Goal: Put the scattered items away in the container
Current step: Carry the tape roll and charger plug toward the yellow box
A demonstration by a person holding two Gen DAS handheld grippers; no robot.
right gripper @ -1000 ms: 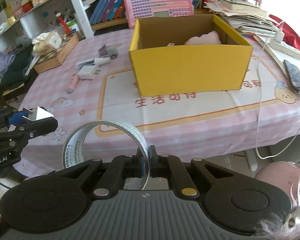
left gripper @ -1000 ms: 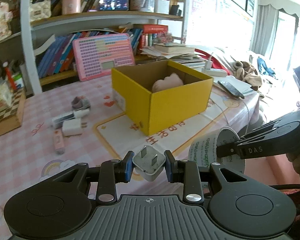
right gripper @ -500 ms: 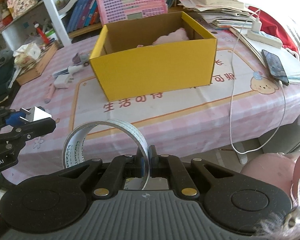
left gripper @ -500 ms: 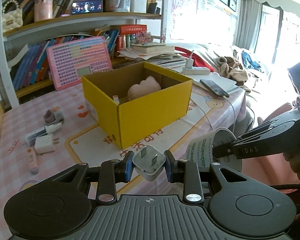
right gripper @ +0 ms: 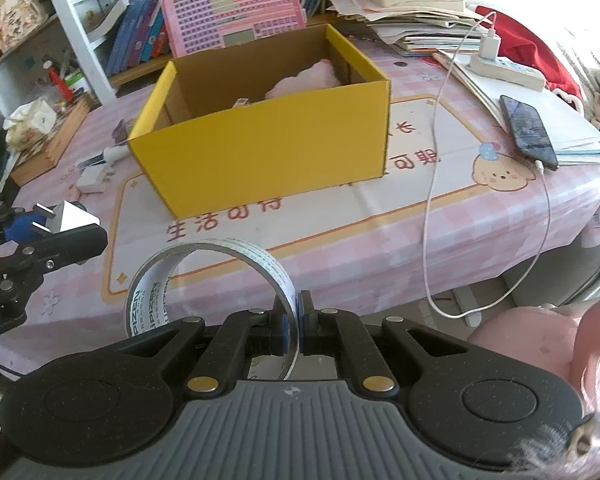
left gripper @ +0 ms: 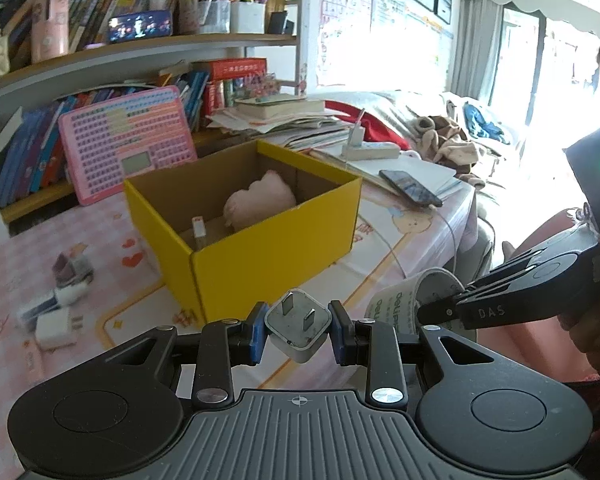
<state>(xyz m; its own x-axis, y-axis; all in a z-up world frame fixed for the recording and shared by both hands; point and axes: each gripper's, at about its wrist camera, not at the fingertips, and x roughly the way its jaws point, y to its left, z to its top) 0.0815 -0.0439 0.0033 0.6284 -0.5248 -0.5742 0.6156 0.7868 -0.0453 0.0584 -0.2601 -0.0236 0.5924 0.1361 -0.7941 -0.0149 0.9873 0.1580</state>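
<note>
While left gripper (left gripper: 298, 330) clamps charger (left gripper: 299, 326), box (left gripper: 260, 256) ahead.

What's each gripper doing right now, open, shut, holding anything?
Left gripper: shut on the white plug adapter, prongs facing forward.
Right gripper: shut on the wall of the tape roll.

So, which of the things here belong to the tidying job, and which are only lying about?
Part of the job:
- yellow box, with a pink soft item already inside
- white plug adapter in the left gripper
- tape roll in the right gripper
- small items on the table left of the box

Just lying about:
- phone on its cable
- power strip
- pink keyboard toy
- paper stack
</note>
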